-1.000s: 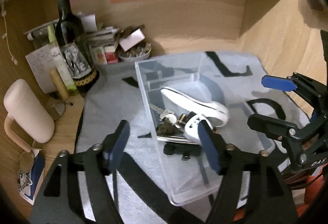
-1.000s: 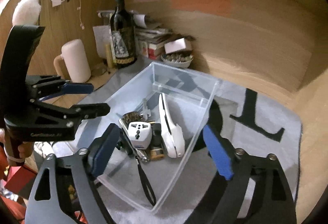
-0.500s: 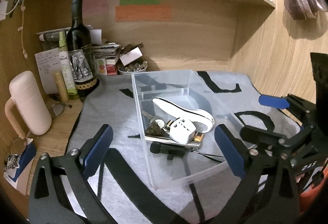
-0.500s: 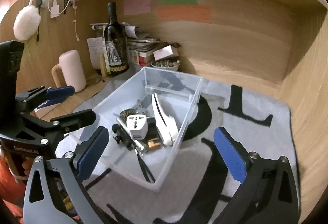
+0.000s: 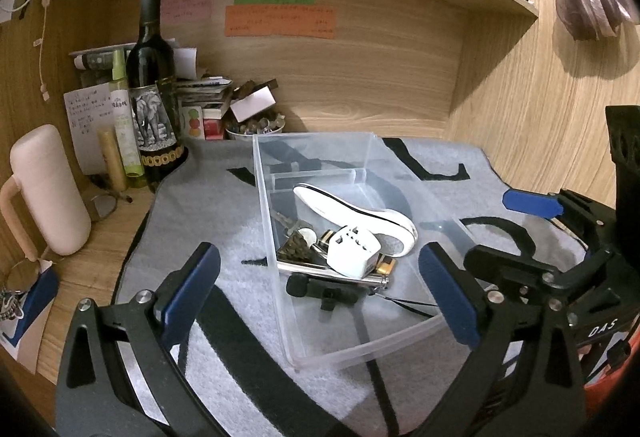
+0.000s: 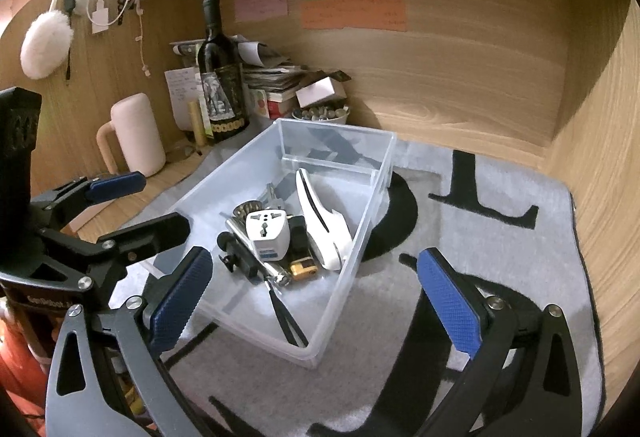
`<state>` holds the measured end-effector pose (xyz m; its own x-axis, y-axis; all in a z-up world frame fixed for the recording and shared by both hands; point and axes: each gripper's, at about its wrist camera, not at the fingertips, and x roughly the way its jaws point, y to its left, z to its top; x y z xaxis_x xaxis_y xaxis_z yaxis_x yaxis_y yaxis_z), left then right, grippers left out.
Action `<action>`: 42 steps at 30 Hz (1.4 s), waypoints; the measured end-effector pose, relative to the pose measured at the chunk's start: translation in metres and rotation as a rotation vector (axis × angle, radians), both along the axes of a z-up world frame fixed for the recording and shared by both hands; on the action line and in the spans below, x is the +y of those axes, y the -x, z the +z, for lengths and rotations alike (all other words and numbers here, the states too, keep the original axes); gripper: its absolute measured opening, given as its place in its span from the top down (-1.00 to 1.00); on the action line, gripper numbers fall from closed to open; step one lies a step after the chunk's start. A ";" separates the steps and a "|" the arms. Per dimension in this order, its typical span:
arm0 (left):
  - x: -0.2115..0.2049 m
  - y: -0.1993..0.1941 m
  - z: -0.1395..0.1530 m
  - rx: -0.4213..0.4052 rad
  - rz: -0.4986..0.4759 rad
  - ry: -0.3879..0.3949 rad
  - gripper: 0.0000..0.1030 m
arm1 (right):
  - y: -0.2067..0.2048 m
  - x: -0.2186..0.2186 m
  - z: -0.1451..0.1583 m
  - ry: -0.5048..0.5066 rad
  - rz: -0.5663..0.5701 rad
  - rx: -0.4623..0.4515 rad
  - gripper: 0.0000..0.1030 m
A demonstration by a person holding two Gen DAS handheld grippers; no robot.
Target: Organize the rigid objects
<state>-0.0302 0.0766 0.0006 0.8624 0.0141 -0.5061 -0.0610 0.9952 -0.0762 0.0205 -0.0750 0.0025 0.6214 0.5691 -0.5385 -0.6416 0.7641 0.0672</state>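
Note:
A clear plastic bin (image 5: 320,145) (image 6: 372,213) sits on a grey mat with black letters. It holds a white travel adapter (image 5: 352,251) (image 6: 267,229), a white opener (image 5: 356,211) (image 6: 322,221), keys, a metal tool and a black clamp (image 5: 320,287) (image 6: 236,251). My left gripper (image 5: 320,293) is open and empty, held back from the bin's near side. My right gripper (image 6: 316,305) is open and empty, near the bin's front corner. Each gripper shows in the other's view.
A wine bottle (image 5: 154,93) (image 6: 220,77), a pink mug (image 5: 44,193) (image 6: 136,135), papers, boxes and a small bowl (image 5: 256,127) crowd the back left corner. Wooden walls and a shelf enclose the desk. The mat (image 6: 500,245) lies bare to the right.
Both grippers have drawn back and up from the bin and opened wider. The bin's contents have stayed in place.

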 end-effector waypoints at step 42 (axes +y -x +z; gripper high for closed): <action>-0.004 0.002 0.001 -0.021 -0.004 0.018 -0.96 | 0.001 -0.001 0.003 -0.015 -0.002 -0.001 -0.99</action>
<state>-0.0319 0.0730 0.0016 0.8726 0.0018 -0.4884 -0.0552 0.9940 -0.0950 0.0193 -0.0764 0.0059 0.6230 0.5759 -0.5293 -0.6400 0.7644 0.0783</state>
